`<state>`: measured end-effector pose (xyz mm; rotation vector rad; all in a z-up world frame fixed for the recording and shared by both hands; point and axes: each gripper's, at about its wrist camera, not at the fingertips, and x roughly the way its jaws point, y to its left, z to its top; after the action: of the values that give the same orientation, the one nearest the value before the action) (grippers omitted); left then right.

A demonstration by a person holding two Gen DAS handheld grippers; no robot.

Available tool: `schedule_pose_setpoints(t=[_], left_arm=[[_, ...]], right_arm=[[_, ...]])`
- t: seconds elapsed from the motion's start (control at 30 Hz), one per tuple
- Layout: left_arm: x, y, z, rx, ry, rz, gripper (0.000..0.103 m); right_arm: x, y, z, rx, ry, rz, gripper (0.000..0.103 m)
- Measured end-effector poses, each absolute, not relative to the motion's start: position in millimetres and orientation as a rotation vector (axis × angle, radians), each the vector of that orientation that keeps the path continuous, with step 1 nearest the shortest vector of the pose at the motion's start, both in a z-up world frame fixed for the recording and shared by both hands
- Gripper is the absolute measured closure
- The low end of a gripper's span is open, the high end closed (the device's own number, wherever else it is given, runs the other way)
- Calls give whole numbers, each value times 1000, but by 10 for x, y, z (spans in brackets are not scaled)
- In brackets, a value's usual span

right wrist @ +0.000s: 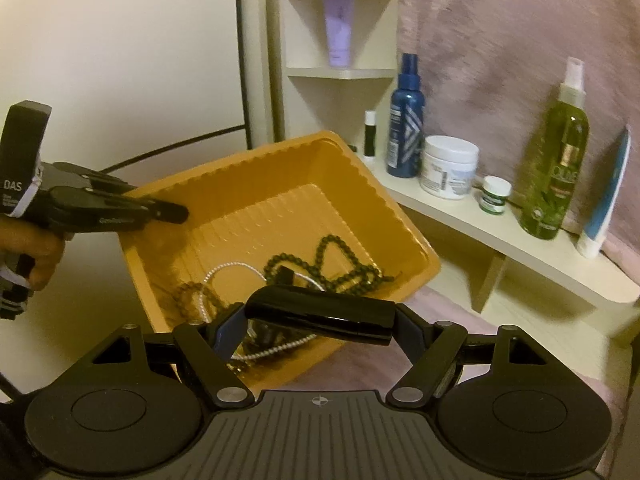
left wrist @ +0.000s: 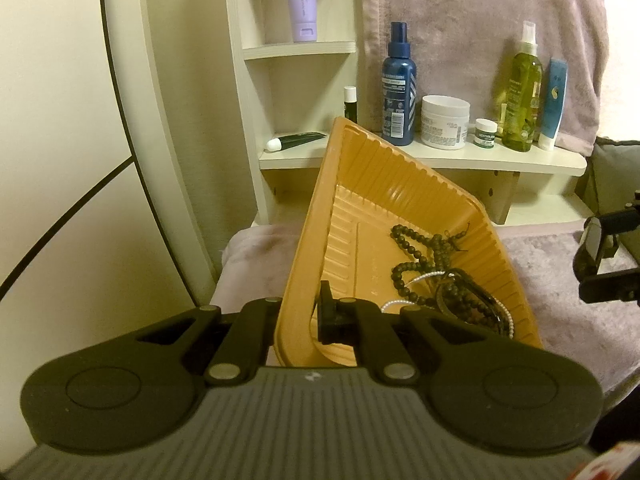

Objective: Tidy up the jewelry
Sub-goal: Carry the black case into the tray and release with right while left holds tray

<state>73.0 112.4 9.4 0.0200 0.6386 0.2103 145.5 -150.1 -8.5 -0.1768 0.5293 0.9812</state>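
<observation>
My left gripper is shut on the near rim of an orange ribbed plastic tray and holds it tilted above the pink cloth. Dark bead strands and a white pearl strand lie bunched in the tray's lower right corner. In the right wrist view the tray shows with the beads and pearl strand inside, and the left gripper pinches its left rim. My right gripper is shut on a glossy black oblong object, held crosswise just above the tray's near edge.
A cream shelf behind holds a blue spray bottle, a white cream jar, a small jar, a green spray bottle and a blue tube. A lilac tube stands on a higher shelf. Pink cloth covers the surface.
</observation>
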Motion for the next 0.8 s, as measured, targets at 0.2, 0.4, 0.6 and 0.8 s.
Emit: schedule_pose_setpoints(t=[0.2,0.4,0.6,0.8], left_arm=[[733,1112,112,19,638,209,98],[721,1118,112,13,636,207,98],[716,1123,109,10,635,207,98],[718,1126,110,10,635,205,98]], right_arm=[[1425,-1376,-82,-185,527,1007,26],[1412,-1229,-78,-190,521,1035,26],[1433,-1070,-54,-219,512,1063,26],[1469,-921,-37,-259,510,1081,26]])
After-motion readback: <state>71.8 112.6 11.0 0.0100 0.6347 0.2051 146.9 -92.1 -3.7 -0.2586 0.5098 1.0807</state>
